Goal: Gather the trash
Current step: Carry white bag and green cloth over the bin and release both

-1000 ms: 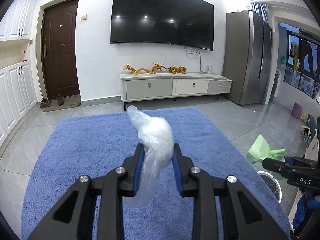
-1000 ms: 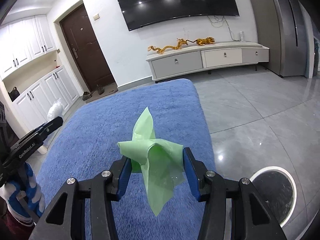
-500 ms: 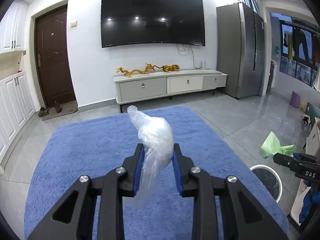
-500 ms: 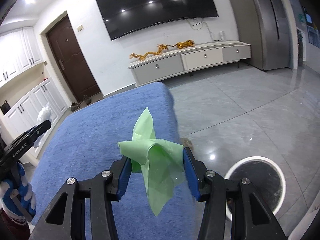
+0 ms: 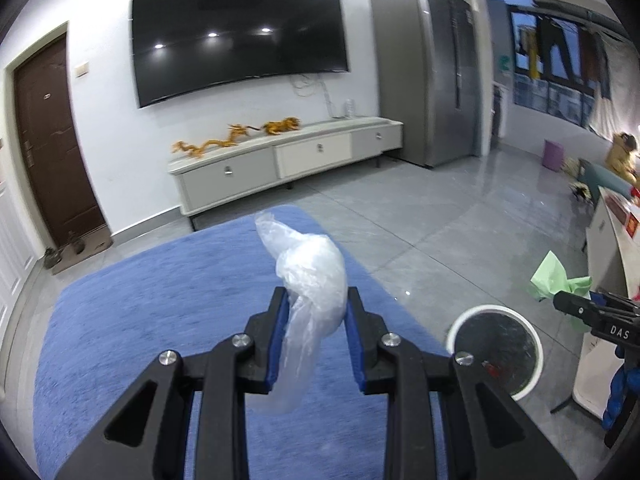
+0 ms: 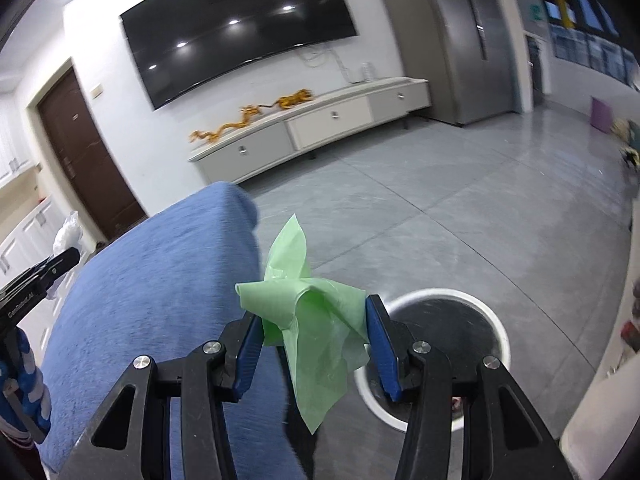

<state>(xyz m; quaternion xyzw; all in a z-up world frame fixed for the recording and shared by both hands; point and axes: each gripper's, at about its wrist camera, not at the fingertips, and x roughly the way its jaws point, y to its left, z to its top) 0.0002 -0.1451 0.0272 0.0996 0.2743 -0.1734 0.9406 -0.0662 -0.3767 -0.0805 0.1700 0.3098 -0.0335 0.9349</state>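
Note:
My left gripper (image 5: 314, 312) is shut on a crumpled clear plastic bag (image 5: 310, 280) and holds it above the blue rug (image 5: 160, 320). My right gripper (image 6: 314, 328) is shut on a crumpled green plastic bag (image 6: 312, 320), held just left of and above a white-rimmed round trash bin (image 6: 498, 332) on the floor. In the left wrist view the bin (image 5: 496, 350) stands to the right of the rug, with the right gripper (image 5: 560, 300) and green bag (image 5: 554, 276) beyond it. The left gripper (image 6: 70, 258) with the clear bag (image 6: 68, 232) shows at the far left of the right wrist view.
A grey tiled floor (image 5: 460, 232) surrounds the rug. A low TV cabinet (image 5: 288, 164) stands against the far wall under a large TV (image 5: 240, 36), with a tall fridge (image 5: 432, 80) to its right. A white table edge (image 5: 608, 248) lies at the right.
Both grippers have swung right with their bags still gripped. The trash bin has come closer and more central in both views, and the rug has slid to the left.

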